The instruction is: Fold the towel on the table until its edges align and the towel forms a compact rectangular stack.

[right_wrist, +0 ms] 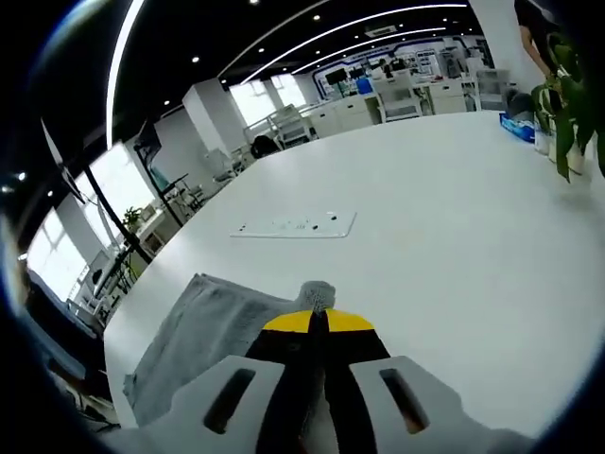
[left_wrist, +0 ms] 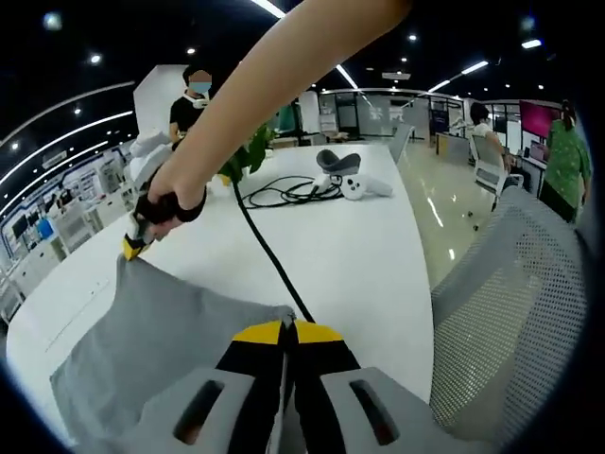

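Note:
A grey towel (left_wrist: 161, 350) lies spread on the white table (left_wrist: 369, 274). My left gripper (left_wrist: 286, 330) is shut on its near corner, yellow tips pressed together over the cloth. A person's arm reaches across to the towel's far corner, where my right gripper (left_wrist: 130, 248) pinches it. In the right gripper view the right gripper (right_wrist: 317, 322) is shut on the towel, with a small tuft of the corner (right_wrist: 318, 295) poking out past the tips. The rest of the towel (right_wrist: 203, 326) trails off to the left, flat on the table (right_wrist: 454, 246).
A black cable (left_wrist: 269, 251) runs from my left gripper toward a white controller (left_wrist: 357, 186) and a grey headset (left_wrist: 337, 161). A plant (left_wrist: 248, 151) stands mid-table. A mesh chair (left_wrist: 515, 312) is at the right edge. A flat white panel (right_wrist: 295, 225) lies beyond the towel.

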The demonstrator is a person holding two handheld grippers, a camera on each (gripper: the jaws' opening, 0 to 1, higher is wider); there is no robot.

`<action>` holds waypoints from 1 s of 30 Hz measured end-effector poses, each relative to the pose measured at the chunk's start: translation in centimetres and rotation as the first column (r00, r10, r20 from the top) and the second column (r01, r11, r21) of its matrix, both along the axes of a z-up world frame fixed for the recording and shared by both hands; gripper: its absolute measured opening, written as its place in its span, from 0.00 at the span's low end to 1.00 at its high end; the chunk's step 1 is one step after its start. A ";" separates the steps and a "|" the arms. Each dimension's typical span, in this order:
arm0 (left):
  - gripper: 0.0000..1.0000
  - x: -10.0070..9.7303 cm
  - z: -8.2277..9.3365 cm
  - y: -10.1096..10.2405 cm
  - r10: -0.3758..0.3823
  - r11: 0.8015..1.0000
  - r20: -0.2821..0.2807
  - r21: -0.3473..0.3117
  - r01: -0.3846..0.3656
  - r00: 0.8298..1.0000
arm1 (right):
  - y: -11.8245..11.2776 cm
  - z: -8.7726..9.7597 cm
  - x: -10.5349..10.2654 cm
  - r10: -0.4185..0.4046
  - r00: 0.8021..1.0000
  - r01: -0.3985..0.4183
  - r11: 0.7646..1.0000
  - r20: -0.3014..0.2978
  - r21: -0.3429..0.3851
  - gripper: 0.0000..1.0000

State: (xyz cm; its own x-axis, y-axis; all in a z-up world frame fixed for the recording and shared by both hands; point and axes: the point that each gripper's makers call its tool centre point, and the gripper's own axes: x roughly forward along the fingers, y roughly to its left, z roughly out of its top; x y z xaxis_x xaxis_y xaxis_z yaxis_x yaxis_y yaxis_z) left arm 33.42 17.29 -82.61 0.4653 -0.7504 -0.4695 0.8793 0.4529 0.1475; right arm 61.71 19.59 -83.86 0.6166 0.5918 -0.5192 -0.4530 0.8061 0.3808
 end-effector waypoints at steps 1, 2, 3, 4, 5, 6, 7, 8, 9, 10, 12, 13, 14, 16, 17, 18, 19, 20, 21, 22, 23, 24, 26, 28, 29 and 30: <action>0.02 0.0 0.2 0.1 0.005 1.000 0.001 -0.006 -0.005 1.000 | 0.1 0.3 0.1 -0.001 1.000 0.001 1.000 0.001 0.002 0.00; 0.02 0.0 0.3 0.2 0.009 1.000 0.001 -0.010 -0.009 1.000 | 0.2 0.5 0.1 -0.002 1.000 0.002 1.000 0.001 0.006 0.00; 0.02 0.0 0.4 0.3 0.013 1.000 0.003 -0.014 -0.013 1.000 | 0.2 0.6 0.2 -0.007 1.000 0.007 1.000 0.000 0.013 0.00; 0.02 0.1 0.5 0.4 0.017 1.000 0.005 -0.017 -0.017 1.000 | 0.3 0.9 0.2 -0.010 1.000 0.010 1.000 0.000 0.018 0.00; 0.02 0.0 0.7 0.5 0.021 1.000 0.008 -0.021 -0.020 1.000 | 0.4 1.1 0.2 -0.012 1.000 0.012 1.000 0.002 0.019 0.00; 0.02 0.0 0.9 0.6 0.023 0.999 0.009 -0.023 -0.022 1.000 | 0.4 1.2 0.2 -0.013 1.000 0.012 1.000 0.002 0.019 0.00; 0.02 0.0 1.1 0.8 0.026 0.999 0.011 -0.026 -0.025 1.000 | 0.5 1.3 0.3 -0.012 1.000 0.012 1.000 0.004 0.019 0.00; 0.02 -0.1 1.2 0.8 0.027 0.999 0.012 -0.025 -0.026 1.000 | 0.5 1.4 0.3 -0.013 1.000 0.013 1.000 0.004 0.020 0.00; 0.02 -0.2 1.4 1.0 0.030 0.999 0.016 -0.023 -0.029 0.999 | 0.6 1.6 0.3 -0.014 1.000 0.014 1.000 0.003 0.022 0.00; 0.02 -0.2 1.6 1.2 0.032 0.999 0.019 -0.027 -0.032 0.999 | 0.7 1.8 0.3 -0.015 1.000 0.015 1.000 0.004 0.024 0.00; 0.02 -0.3 2.1 1.4 0.040 0.998 0.020 -0.039 -0.039 0.999 | 0.9 2.1 0.4 -0.018 1.000 0.018 1.000 0.003 0.023 0.00; 0.02 -0.3 2.3 1.5 0.043 0.998 0.022 -0.043 -0.042 0.999 | 1.1 2.4 0.4 -0.018 1.000 0.018 1.000 0.004 0.020 0.00; 0.02 -0.3 2.6 1.7 0.050 0.998 0.026 -0.048 -0.049 0.998 | 1.2 2.5 0.4 -0.016 1.000 0.016 1.000 0.005 0.019 0.00; 0.02 -0.3 2.8 1.9 0.055 0.997 0.027 -0.053 -0.054 0.998 | 1.5 2.9 0.5 -0.015 1.000 0.015 1.000 0.007 0.017 0.00; 0.02 -0.3 3.0 2.1 0.062 0.996 0.028 -0.058 -0.060 0.998 | 1.6 3.0 0.5 -0.014 1.000 0.013 1.000 0.007 0.017 0.00; 0.02 -0.3 3.1 2.3 0.066 0.996 0.028 -0.062 -0.064 0.997 | 1.8 3.2 0.5 -0.013 1.000 0.013 1.000 0.008 0.017 0.00; 0.02 -0.3 3.3 2.5 0.072 0.995 0.027 -0.066 -0.070 0.997 | 2.0 3.3 0.5 -0.013 1.000 0.013 1.000 0.008 0.018 0.00; 0.02 -0.3 3.4 2.6 0.076 0.995 0.029 -0.069 -0.074 0.997 | 2.2 3.5 0.5 -0.012 1.000 0.012 1.000 0.008 0.018 0.00; 0.02 -0.3 3.5 2.8 0.079 0.994 0.029 -0.072 -0.077 0.996 | 2.3 3.5 0.6 -0.011 1.000 0.011 1.000 0.007 0.018 0.00; 0.02 -0.4 3.6 3.0 0.085 0.994 0.028 -0.076 -0.082 0.996 | 2.5 3.6 0.6 -0.011 1.000 0.011 1.000 0.007 0.018 0.00; 0.02 -0.4 3.7 3.1 0.087 0.993 0.028 -0.078 -0.085 0.996 | 2.6 3.7 0.6 -0.010 1.000 0.010 1.000 0.007 0.020 0.00; 0.02 -0.4 3.9 3.4 0.094 0.993 0.028 -0.081 -0.091 0.995 | 2.8 3.9 0.6 -0.009 1.000 0.009 1.000 0.007 0.021 0.00; 0.02 -0.4 4.1 3.8 0.103 0.991 0.025 -0.092 -0.100 0.994 | 3.1 4.0 0.6 -0.010 1.000 0.010 1.000 0.006 0.024 0.00; 0.02 -0.4 4.3 4.1 0.110 0.990 0.026 -0.097 -0.107 0.994 | 3.5 4.3 0.6 -0.013 1.000 0.013 0.999 0.003 0.032 0.00; 0.02 -0.4 4.5 4.4 0.114 0.989 0.027 -0.100 -0.111 0.993 | 3.7 4.4 0.6 -0.013 1.000 0.013 0.999 0.003 0.036 0.00; 0.02 -0.4 4.7 4.5 0.119 0.988 0.030 -0.102 -0.115 0.992 | 3.9 4.5 0.6 -0.012 1.000 0.012 0.999 0.003 0.037 0.00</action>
State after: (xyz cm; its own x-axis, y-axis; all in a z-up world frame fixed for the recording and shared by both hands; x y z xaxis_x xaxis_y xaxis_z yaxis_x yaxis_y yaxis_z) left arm 33.04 21.84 -77.95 0.5679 -0.7321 -0.3761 0.8142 0.5666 0.1266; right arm 62.28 23.46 -79.36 0.6258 0.6030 -0.4947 -0.4445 0.7969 0.4091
